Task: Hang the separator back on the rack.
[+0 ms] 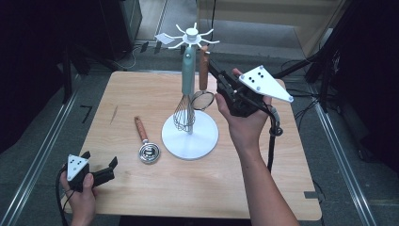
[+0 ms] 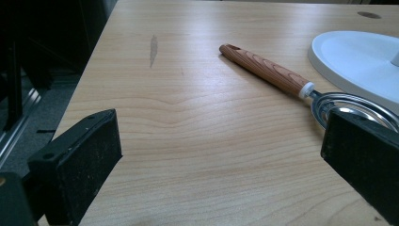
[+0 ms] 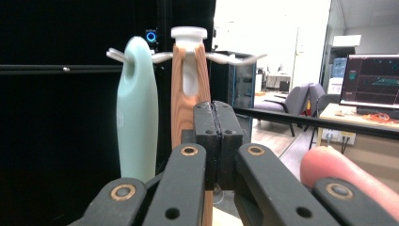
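From above, our right gripper [image 1: 221, 79] sits closed just beside the wooden-handled strainer [image 1: 203, 70], which hangs upright on the rack [image 1: 190, 136] — stiff, light, best taken mid-handle. Ahead of our left gripper [image 2: 221, 155], jaws wide and empty, lies a wooden-handled spoon [image 2: 268, 70]. Past our right gripper's shut jaws, the handle's long axis runs vertical.
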A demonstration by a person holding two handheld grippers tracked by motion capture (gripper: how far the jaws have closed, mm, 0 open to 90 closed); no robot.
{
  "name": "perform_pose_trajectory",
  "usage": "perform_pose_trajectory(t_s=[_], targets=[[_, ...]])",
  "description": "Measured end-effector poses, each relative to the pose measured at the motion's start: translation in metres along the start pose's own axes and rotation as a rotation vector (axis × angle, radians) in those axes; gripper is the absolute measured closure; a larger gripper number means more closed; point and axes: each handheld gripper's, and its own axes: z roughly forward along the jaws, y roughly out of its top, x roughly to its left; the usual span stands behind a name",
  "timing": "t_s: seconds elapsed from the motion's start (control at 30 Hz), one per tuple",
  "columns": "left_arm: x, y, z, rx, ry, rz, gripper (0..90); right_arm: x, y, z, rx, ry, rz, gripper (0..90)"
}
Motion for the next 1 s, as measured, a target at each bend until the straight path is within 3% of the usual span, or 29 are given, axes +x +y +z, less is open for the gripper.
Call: perform_pose_trajectory(t_s=[0.3, 0.4, 0.67, 1.0], targets=[[0.0, 0.0, 0.0, 0.002, 0.001, 0.01, 0.0, 0.001, 0.014, 0.004, -0.024, -0.008, 0.001, 90.0], [0.0, 0.0, -0.001, 0.005, 0.0, 0.008, 0.0, 0.003, 0.018, 0.003, -0.032, 0.01, 0.005, 90.0], [0.0, 0.0, -0.001, 0.003, -0.001, 0.009, 0.0, 0.002, 0.021, 0.002, -0.032, -0.003, 0.004, 90.0], [0.0, 0.0, -0.001, 0.003, 0.0, 0.011, 0.0, 0.009, 0.023, 0.001, -0.04, 0.02, -0.008, 90.0]])
